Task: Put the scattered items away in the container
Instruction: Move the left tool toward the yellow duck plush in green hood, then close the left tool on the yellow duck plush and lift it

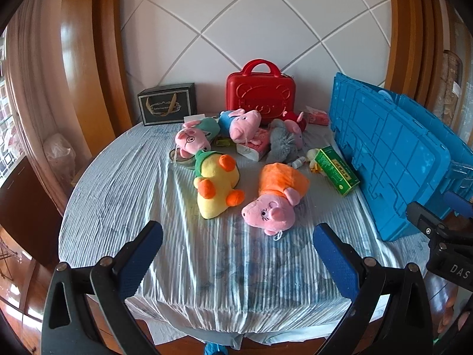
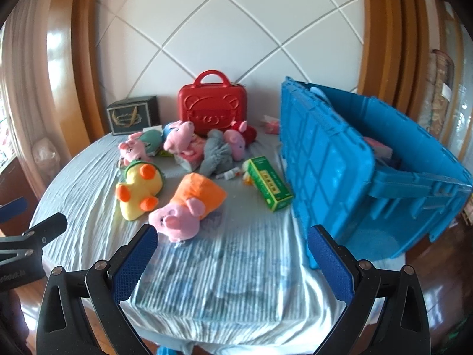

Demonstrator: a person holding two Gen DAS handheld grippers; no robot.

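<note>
Left gripper and right gripper both poised above the near edge of the desk, fingers spread wide and empty, evidently readied for a first pick. Nearest ahead: pig in orange dress, face toward the grippers, lying clear of its neighbours and so probably the easiest grasp; just beside it, yellow duck. Further back, a loose heap of more pigs with a grey plush. Green box resting close against the blue crate, at the right, lid swung open toward the toys, mouth free for loading. Red case upright by the wall.
</note>
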